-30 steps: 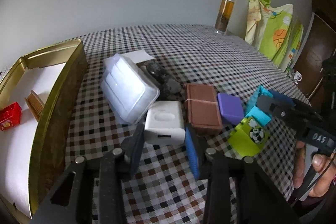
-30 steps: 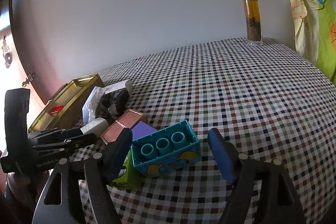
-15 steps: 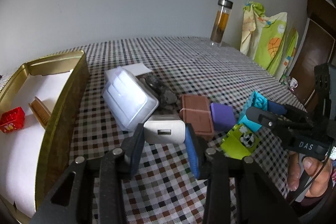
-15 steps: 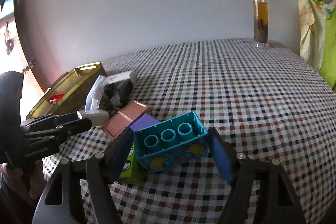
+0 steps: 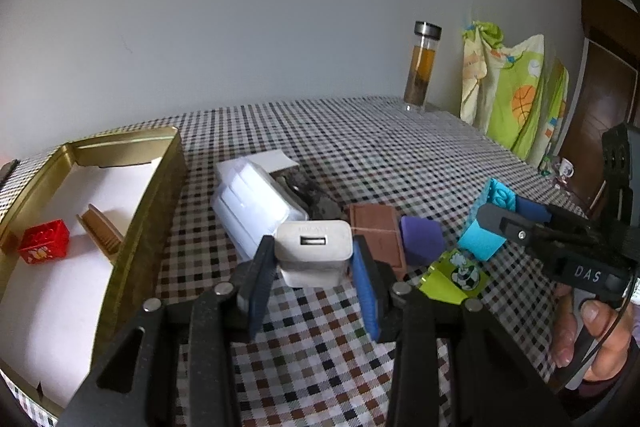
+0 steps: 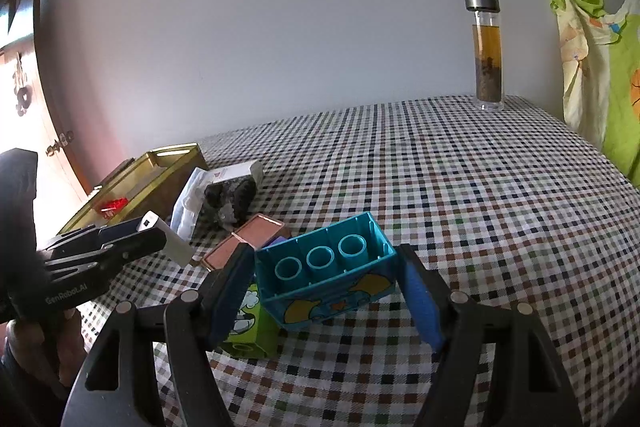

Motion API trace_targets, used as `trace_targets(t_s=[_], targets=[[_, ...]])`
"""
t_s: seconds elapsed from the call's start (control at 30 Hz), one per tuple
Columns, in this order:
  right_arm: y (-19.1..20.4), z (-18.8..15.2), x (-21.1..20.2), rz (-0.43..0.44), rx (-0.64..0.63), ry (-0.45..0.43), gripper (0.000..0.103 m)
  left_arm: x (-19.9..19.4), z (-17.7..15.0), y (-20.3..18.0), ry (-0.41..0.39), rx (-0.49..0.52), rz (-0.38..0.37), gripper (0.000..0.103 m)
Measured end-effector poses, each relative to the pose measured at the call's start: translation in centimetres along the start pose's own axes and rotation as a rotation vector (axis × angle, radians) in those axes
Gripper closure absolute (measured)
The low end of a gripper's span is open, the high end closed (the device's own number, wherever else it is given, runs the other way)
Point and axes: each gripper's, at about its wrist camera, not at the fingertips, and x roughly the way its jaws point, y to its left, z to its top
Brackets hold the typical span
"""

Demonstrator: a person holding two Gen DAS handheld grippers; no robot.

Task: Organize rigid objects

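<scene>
Red brick in gold tin

Crowded near edge, open cloth beyond

The pile of items fills the near part of the table: a clear plastic box, a dark lump, a brown block, a purple block and a green brick lie touching or just beside each other, with little room between. The gold tin walls off the left side. Past the pile the checked cloth lies bare up to 1 glass bottle standing at the far edge.
</scene>
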Motion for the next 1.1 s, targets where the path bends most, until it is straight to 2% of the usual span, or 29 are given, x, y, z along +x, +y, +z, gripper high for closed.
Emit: trace_targets(t_s=[0.2,1.1], targets=[[0.3,0.0,-1.1,-0.009,-0.011,-0.084,0.030,-1.0,-0.1,0.1,-0.055,0.000,0.011,0.066],[1.2,-0.2,-2.7,0.007,-0.039,-0.179,0.029,-3.1,-0.4,0.1,-0.166,-0.007,0.080,0.066]])
